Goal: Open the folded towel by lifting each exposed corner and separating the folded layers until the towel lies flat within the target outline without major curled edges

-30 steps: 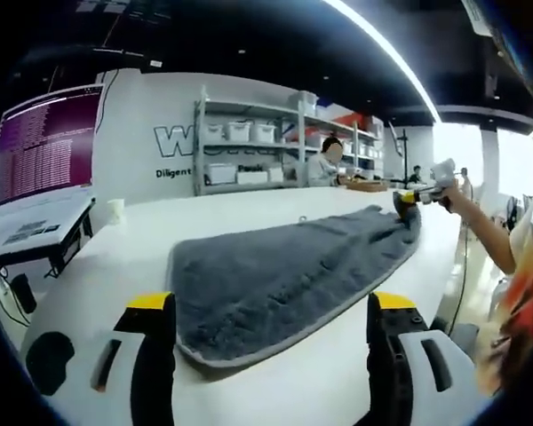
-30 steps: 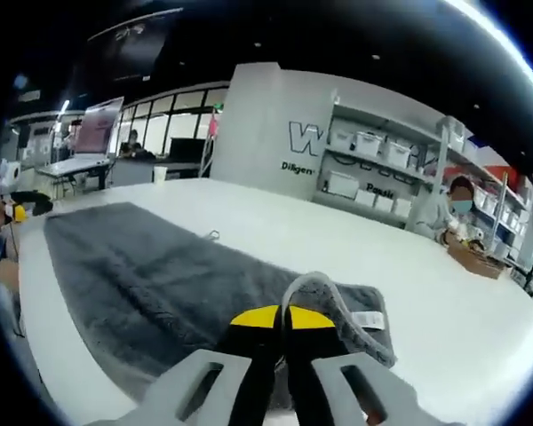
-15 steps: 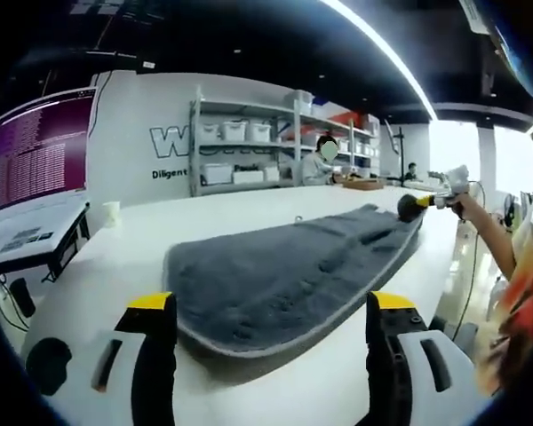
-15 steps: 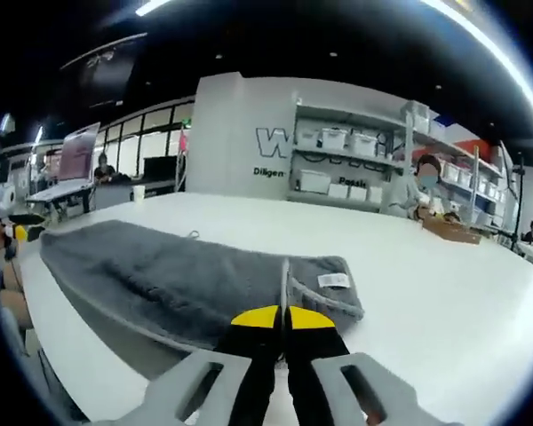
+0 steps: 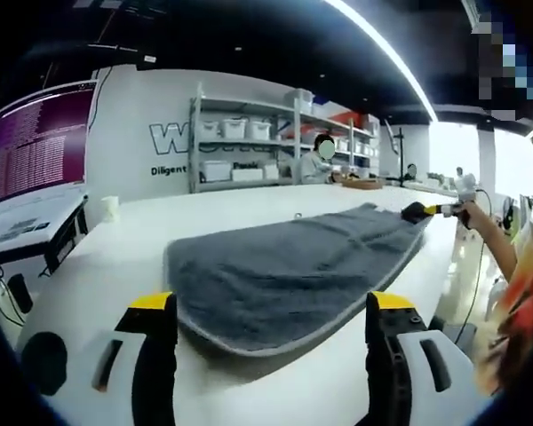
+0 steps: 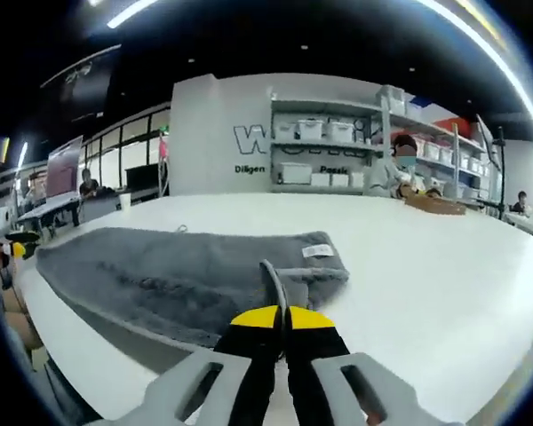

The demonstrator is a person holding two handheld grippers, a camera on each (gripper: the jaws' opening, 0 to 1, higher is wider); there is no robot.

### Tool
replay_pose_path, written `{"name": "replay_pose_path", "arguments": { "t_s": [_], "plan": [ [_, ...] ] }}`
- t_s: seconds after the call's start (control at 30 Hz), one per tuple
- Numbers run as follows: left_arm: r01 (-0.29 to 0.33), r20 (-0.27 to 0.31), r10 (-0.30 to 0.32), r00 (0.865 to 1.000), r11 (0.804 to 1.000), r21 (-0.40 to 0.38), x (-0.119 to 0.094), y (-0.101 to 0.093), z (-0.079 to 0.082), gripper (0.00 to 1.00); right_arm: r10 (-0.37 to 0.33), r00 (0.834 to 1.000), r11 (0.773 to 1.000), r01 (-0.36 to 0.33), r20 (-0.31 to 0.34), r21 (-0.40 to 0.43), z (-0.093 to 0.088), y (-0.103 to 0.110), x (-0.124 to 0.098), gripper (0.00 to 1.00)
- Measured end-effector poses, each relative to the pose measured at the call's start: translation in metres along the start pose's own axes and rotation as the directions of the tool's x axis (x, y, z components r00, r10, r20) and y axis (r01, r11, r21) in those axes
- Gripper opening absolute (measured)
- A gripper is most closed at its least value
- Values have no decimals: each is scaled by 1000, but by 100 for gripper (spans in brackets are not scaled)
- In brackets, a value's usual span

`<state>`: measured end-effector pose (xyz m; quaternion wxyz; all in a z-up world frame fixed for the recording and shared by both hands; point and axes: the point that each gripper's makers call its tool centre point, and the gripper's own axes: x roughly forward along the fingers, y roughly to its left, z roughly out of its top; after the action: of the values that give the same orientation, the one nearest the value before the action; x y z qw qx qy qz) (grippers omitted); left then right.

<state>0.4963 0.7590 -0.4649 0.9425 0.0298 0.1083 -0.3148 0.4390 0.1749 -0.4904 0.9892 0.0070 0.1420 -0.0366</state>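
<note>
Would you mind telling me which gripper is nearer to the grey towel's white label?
The right gripper, pinching the towel edge just short of the label; the left gripper sits at the opposite end.

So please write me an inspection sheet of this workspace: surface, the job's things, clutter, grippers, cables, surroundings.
Surface: white table, bare around the towel.
Job's things: grey towel, stretched long, one end lifted off the table; white label near the far corner. No target outline visible.
Clutter: white cup at the table's far edge.
Grippers: left gripper open, near the towel's near end, apart from it; right gripper shut on the towel's edge.
Cables: one hanging below the right gripper, in the left gripper view.
Surroundings: shelving with bins, monitor, seated people.
</note>
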Motion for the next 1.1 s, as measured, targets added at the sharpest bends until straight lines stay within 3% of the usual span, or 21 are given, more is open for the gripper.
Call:
{"name": "replay_pose_path", "arguments": {
  "t_s": [0.13,0.5,1.0,1.1],
  "plan": [
    [-11,10,11,1000,1000,-4,-2,3,2,84,-18,999,1000,17,-49,-17,-18,0,-2,0],
    [-9,5,9,1000,1000,-22,-2,3,-6,84,-53,995,999,53,-87,-3,-39,-6,-12,0],
    [-10,6,10,1000,1000,-27,-2,3,-7,83,-95,992,995,97,-78,22,-46,-16,-26,0],
    [-7,6,7,1000,1000,-26,-1,2,-7,83,-128,988,992,127,-90,-12,-42,-23,-28,8]
  ]
}}
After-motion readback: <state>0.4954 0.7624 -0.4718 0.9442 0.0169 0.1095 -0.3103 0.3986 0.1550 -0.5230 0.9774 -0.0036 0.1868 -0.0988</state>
